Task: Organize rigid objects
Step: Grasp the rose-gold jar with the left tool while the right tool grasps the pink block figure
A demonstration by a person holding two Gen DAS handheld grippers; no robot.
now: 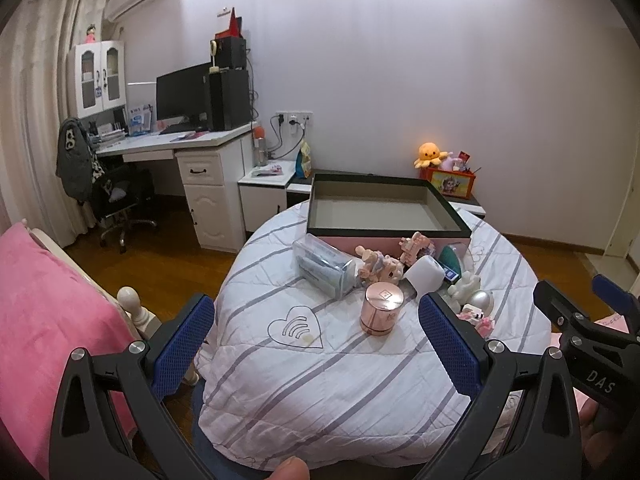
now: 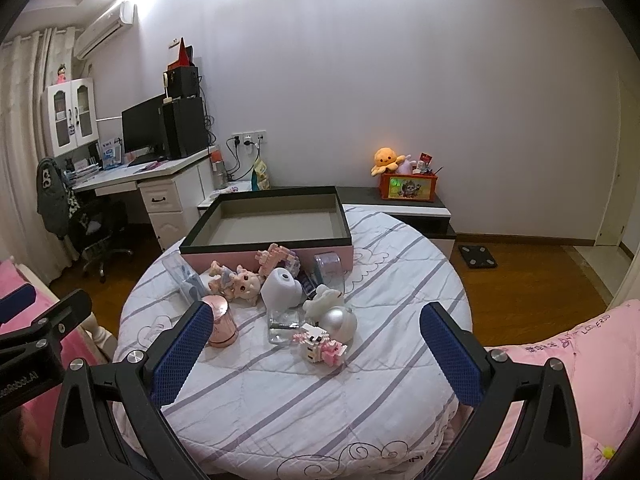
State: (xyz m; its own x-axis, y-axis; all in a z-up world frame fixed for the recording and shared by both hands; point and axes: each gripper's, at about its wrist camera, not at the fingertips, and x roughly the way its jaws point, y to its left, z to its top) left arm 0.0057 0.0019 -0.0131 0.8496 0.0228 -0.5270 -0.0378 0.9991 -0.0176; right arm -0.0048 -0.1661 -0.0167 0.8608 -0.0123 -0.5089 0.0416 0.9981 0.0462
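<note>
A pink box with a black rim point(image 1: 384, 236) point(image 2: 224, 258) stands open and empty at the far side of a striped round surface point(image 1: 304, 380) point(image 2: 320, 392). In front of it lie a rose-gold cylinder point(image 1: 379, 309) point(image 2: 222, 326), a clear plastic case point(image 1: 324, 268), a doll point(image 2: 240, 284), a white cylinder point(image 1: 426, 274) point(image 2: 282, 286), a silver ball point(image 2: 340, 322), a pink block figure point(image 2: 320, 346) and a clear glass block point(image 2: 283, 326). My left gripper point(image 1: 316, 344) is open and empty, near the rose-gold cylinder. My right gripper point(image 2: 316, 348) is open and empty, above the block figure.
A pink bedspread point(image 1: 44, 320) point(image 2: 580, 376) lies on both sides. A white desk point(image 1: 192, 148) with a monitor and an office chair point(image 1: 116, 196) stand at the back left. A low cabinet point(image 2: 400, 212) holds an orange toy box. A scale point(image 2: 478, 256) lies on the wood floor.
</note>
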